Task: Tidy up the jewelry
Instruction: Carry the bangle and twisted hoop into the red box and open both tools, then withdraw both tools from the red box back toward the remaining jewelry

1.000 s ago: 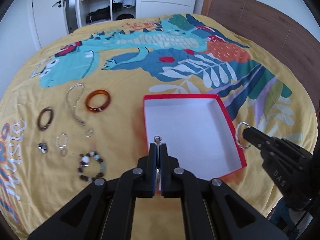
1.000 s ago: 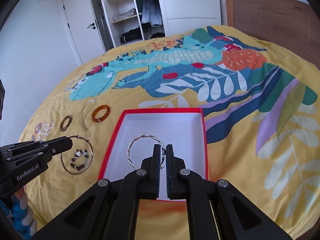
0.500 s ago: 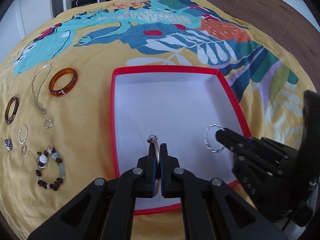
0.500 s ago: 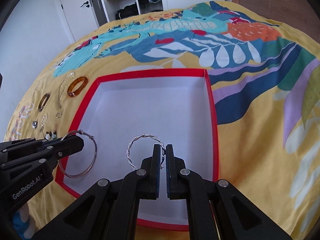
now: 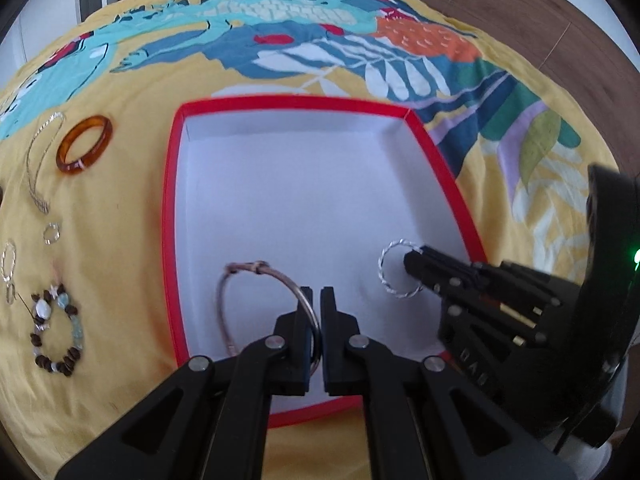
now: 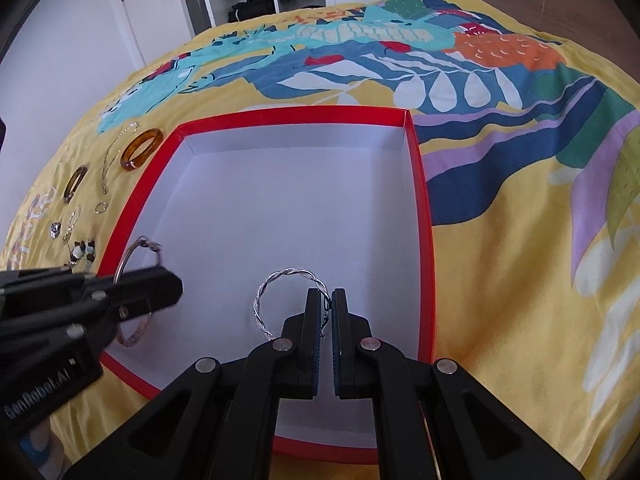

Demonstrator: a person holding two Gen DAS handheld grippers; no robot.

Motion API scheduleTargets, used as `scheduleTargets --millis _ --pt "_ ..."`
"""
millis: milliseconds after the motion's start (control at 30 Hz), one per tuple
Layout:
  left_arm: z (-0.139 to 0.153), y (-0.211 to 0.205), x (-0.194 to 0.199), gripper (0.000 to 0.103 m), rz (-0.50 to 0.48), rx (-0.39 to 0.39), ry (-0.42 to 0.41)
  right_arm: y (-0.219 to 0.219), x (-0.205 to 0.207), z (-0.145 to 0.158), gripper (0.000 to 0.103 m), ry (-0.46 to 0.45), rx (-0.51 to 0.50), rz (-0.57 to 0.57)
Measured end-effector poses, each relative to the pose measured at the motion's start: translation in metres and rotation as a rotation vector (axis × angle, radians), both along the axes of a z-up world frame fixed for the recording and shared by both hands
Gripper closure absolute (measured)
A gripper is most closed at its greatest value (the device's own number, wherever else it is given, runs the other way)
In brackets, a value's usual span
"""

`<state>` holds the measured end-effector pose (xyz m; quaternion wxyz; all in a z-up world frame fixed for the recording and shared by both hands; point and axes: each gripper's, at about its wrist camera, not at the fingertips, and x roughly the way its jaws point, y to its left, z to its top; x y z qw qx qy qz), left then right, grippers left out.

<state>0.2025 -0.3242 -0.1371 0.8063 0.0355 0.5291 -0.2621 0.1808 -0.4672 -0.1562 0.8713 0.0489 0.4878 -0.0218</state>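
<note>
Now my left claw (image 5: 315, 308) pinches the big hoop (image 5: 256, 304) and my right claw (image 6: 331, 308) pinches the twisty ring (image 6: 292, 300), both low over the red box (image 6: 424, 240), where opening unevenly could snag them.

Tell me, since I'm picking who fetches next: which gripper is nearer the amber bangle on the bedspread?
Left. The left gripper is over the red box's side nearest the amber bangle; the right gripper is over the far side.
</note>
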Motion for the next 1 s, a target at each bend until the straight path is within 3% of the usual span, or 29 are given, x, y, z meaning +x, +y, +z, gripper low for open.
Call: scheduleTargets --millis 367,433,500,533,567,1000 --pt "-0.019 0.005 -0.009 0.094 -0.023 0.030 0.029 0.000 -0.010 -0.005 0.096 0.044 -0.043 0.069" --pt "-0.019 0.005 -0.009 0.094 -0.029 0.032 0.032 0.000 -0.013 -0.004 0.089 0.042 -0.044 0.069" --pt "-0.017 0.005 -0.010 0.085 -0.037 0.026 0.039 0.002 -0.018 0.001 0.079 0.027 -0.033 0.079" --pt "-0.016 0.006 -0.010 0.082 -0.040 0.024 0.041 0.003 -0.021 0.004 0.069 0.020 -0.042 0.082" --pt "-0.013 0.006 -0.012 0.081 -0.041 0.028 0.032 0.004 -0.025 0.008 0.063 0.010 -0.053 0.084" --pt "0.071 0.032 -0.051 0.080 -0.044 0.034 -0.157 -0.007 -0.096 0.090 0.060 -0.147 -0.083 -0.022"
